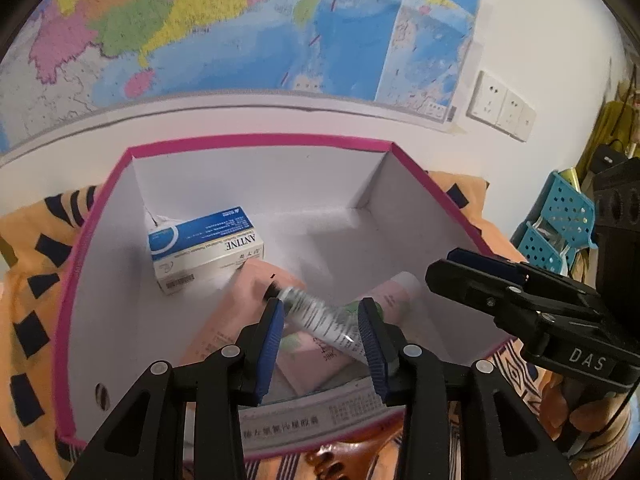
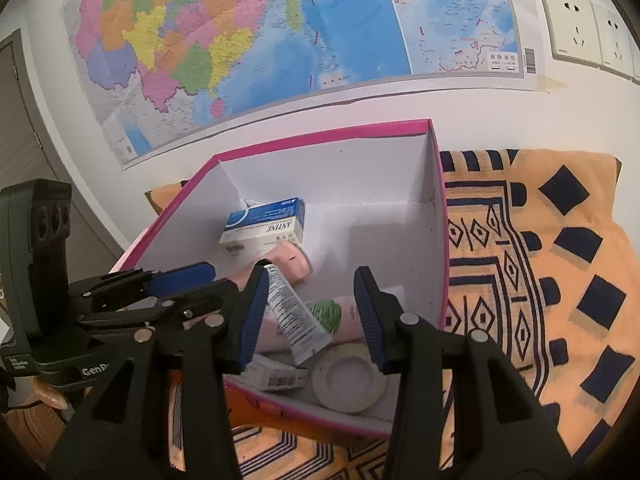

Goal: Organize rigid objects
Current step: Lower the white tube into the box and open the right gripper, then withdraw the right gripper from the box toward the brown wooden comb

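Left gripper (image 1: 322, 305) and right gripper (image 2: 312, 270) hover narrowly parted over the pink box (image 1: 256, 142), gripping nothing.
White tube (image 1: 316, 318) lies loose on pink packets just below the left tips, slanted; blue-and-white carton (image 1: 204, 244) sits beyond, far-left.

Both grippers tilt downward, side by side. The left gripper (image 1: 322, 320) has its jaws parted with nothing pressed between them; the right gripper (image 2: 312, 304) likewise stands parted.
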Demonstrator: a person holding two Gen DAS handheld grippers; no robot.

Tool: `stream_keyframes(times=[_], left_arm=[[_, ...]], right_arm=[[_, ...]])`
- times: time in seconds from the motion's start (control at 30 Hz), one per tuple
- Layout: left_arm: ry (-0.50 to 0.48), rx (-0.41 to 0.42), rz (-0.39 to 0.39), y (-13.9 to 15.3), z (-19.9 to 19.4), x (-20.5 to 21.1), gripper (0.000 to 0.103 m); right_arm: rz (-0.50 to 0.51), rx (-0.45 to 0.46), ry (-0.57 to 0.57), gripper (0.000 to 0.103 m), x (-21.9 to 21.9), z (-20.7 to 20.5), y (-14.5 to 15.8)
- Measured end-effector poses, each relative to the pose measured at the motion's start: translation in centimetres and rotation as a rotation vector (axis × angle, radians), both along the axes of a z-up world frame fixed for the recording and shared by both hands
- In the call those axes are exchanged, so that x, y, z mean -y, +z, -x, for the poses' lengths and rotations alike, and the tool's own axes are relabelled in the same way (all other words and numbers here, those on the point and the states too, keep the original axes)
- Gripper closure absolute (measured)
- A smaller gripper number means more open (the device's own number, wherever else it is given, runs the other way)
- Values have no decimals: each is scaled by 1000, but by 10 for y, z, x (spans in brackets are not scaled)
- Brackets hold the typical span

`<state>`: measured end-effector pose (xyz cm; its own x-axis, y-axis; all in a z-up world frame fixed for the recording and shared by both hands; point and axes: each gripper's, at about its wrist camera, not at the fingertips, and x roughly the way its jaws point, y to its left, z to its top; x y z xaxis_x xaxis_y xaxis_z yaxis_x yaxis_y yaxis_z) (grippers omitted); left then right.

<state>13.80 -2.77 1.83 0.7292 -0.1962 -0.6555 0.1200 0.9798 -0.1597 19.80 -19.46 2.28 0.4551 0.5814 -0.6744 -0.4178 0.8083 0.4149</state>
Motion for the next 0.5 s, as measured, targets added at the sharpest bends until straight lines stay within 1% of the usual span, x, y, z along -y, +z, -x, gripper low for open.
stream_keyframes(times=[0.17,0.23,0.4,0.5], left_arm=[[-28,51,-21,7,23,0,63],[-44,65,-16,9,34,-1,63],[-74,73,-5,9,53,-6,63],[-68,108,-18,10,70,-9,61]], right_arm=[[-34,5,9,57,8,16,6],[-45,9,14,57,11,23,9],[-78,22,29,57,21,44,19],[-93,24,43,57,26,58,22]])
